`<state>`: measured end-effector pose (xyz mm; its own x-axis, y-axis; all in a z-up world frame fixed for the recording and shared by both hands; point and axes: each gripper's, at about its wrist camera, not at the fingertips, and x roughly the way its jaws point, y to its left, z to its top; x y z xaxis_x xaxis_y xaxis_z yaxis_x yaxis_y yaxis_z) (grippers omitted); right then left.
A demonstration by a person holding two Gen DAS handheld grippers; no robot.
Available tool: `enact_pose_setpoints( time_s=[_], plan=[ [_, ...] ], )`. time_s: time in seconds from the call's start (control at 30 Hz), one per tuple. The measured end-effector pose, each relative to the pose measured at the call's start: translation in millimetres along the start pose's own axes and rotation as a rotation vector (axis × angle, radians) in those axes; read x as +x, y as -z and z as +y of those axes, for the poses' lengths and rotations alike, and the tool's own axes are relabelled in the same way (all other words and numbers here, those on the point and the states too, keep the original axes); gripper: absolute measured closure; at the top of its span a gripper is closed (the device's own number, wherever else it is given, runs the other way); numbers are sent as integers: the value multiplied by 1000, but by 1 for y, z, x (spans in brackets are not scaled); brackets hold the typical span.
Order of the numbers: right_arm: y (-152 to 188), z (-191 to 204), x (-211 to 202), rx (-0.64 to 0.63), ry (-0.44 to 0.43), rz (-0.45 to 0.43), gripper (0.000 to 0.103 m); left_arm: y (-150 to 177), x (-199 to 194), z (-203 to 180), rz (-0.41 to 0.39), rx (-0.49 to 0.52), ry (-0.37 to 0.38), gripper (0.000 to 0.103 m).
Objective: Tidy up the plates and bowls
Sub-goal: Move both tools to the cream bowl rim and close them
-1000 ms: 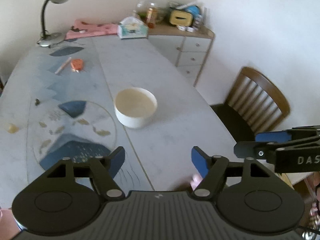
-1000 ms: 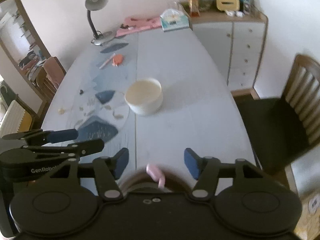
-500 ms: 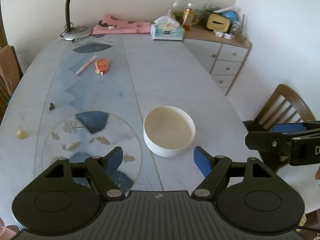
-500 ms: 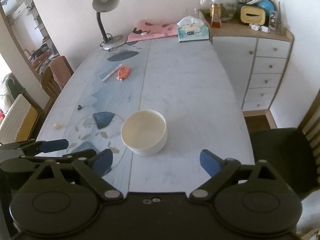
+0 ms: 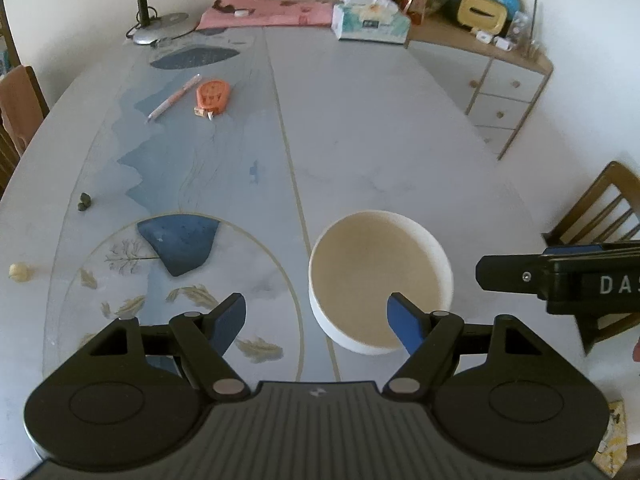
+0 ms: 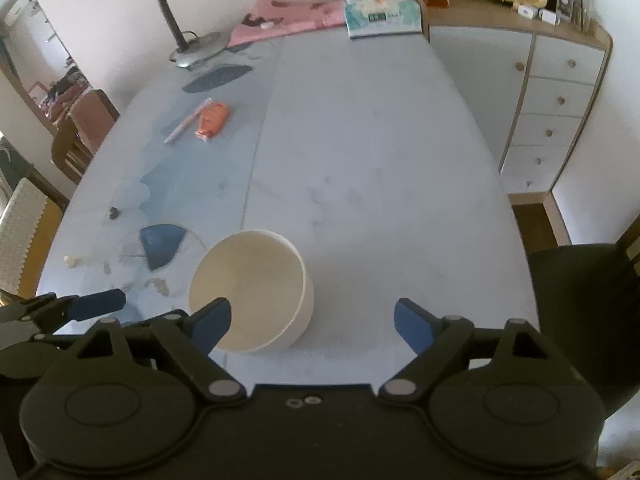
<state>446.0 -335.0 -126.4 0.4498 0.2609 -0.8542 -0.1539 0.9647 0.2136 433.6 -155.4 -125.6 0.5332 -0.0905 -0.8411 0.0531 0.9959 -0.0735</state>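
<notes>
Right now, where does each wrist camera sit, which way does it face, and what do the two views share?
Left wrist: behind the open left gripper, facing down the table over the white bowl; the right gripper shows at right.
Right wrist: behind the open right gripper, same direction, bowl lower left; the left gripper shows at left.
Shared: bowl, lamp, tissue box, orange item.

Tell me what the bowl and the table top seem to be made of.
Bowl: probably glazed or matte ceramic, though plastic is possible; thick white wall, smooth cream interior. Table top: apparently glossy printed marble-look surface, perhaps under glass; pale veining, blue patches, thin gold lines.
</notes>
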Motion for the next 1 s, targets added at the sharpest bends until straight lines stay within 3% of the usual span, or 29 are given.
enact_pose_setpoints(
  time_s=[0.3, 0.4, 0.47, 0.57, 0.87, 1.0],
  plan=[
    [-10, -5, 39, 12, 1, 49, 28, -8, 37, -5, 38, -14, -24, 28],
    [-11, -5, 46, 5, 8, 55, 37, -9, 45, -6, 58, -21, -32, 40],
    [-11, -6, 49, 1, 6, 62, 48, -8, 50, -7, 73, -28, -46, 50],
    [-11, -7, 52, -4, 0, 71, 52, -7, 56, -6, 93, -42, -48, 65],
    [-6, 3, 56, -46, -2, 87, 75, -6, 62, -3, 125, -55, -75, 88],
    [-5, 7, 55, -46, -7, 85, 84, -6, 60, -5, 123, -41, -85, 92]
  ],
)
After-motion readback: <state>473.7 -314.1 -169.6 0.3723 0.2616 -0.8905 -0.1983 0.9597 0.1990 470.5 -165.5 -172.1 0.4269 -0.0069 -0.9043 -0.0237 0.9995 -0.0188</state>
